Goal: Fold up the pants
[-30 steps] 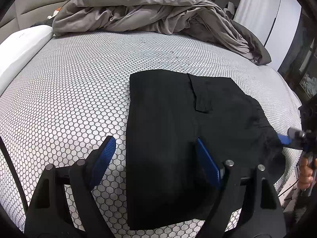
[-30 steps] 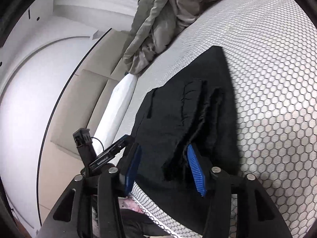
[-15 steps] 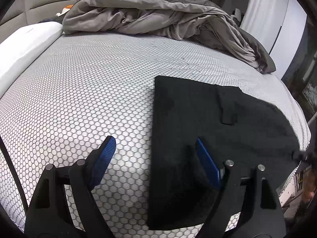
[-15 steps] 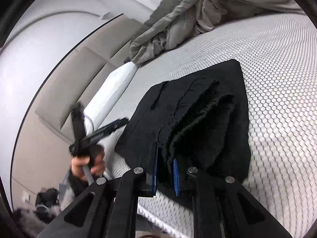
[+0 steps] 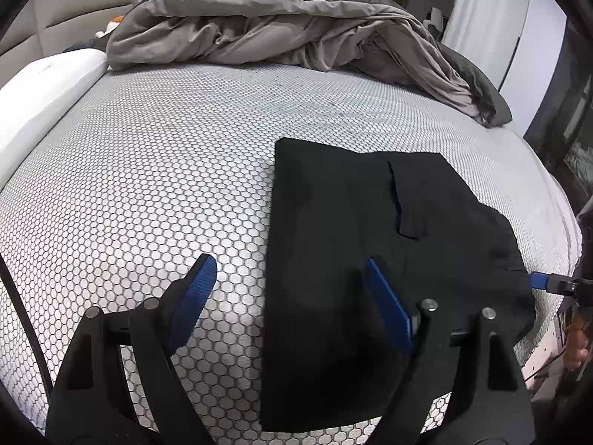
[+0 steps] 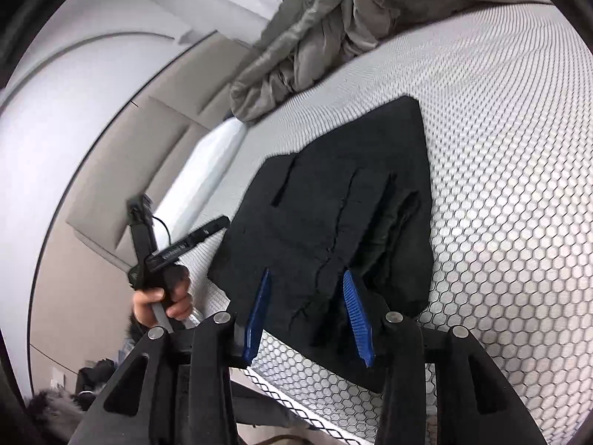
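The black pants (image 5: 370,222) lie folded into a flat block on the honeycomb-patterned mattress (image 5: 148,185). My left gripper (image 5: 289,261) hovers open over the block's left edge, with one finger above the fabric and the other above bare mattress. In the right wrist view the pants (image 6: 333,204) show their bunched waistband end near the mattress edge. My right gripper (image 6: 305,275) hangs just over that end. Its jaws are opening, with the fabric below and between the blue pads, which do not press on it. The right gripper's tip (image 5: 548,282) also shows at the block's right edge. A hand holds the left gripper (image 6: 178,248).
A crumpled grey duvet (image 5: 296,29) fills the far side of the bed. A white pillow (image 5: 37,89) lies at the left by the beige headboard (image 6: 141,155). The mattress edge (image 6: 296,393) drops off just below my right gripper.
My right gripper clamped the pants' bunched end half a second ago and has since let go, its pads now apart. The pants shifted slightly to the right. The left gripper stayed open and still.
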A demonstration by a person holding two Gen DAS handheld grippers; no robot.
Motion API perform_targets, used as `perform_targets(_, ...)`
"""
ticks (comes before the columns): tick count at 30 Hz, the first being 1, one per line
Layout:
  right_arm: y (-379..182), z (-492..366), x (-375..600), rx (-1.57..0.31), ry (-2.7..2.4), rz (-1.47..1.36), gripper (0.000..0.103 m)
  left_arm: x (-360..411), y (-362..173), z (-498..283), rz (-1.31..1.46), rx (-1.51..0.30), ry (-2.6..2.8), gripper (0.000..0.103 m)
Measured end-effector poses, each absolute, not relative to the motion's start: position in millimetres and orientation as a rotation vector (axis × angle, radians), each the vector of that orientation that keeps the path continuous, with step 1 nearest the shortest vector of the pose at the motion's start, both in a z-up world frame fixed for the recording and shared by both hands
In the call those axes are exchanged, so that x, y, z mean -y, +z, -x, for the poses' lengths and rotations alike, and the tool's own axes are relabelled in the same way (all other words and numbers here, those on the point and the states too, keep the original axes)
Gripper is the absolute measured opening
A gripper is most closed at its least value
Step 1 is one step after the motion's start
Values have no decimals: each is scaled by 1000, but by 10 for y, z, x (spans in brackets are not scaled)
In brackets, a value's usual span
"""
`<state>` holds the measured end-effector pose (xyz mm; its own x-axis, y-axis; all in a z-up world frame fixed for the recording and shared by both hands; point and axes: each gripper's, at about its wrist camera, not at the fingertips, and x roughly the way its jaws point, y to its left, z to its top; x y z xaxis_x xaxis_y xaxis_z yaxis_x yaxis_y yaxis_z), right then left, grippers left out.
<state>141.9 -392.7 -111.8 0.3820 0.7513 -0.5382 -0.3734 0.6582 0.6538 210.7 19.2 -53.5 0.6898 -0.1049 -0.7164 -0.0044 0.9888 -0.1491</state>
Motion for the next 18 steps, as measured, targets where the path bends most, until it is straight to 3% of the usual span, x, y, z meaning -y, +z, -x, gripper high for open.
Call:
perform_targets(9,-1066,-1410,3621,-927,818,-471,40,-231,-540,-2110,139,-810,-59,80)
perform_targets(10,-1090,-1412,3556,-934,785,-433,28,-239,-541,-2110,142,-811,-57,80)
perform_targets(11,-1113,-1417,3508,-947,764,-397,5,-248,-542,-2111,142,-813,-55,80)
perform_targets(18,-816,-1158,3523,-878,828,-318,4,-302,-543,-2076,146,-811,-46,80)
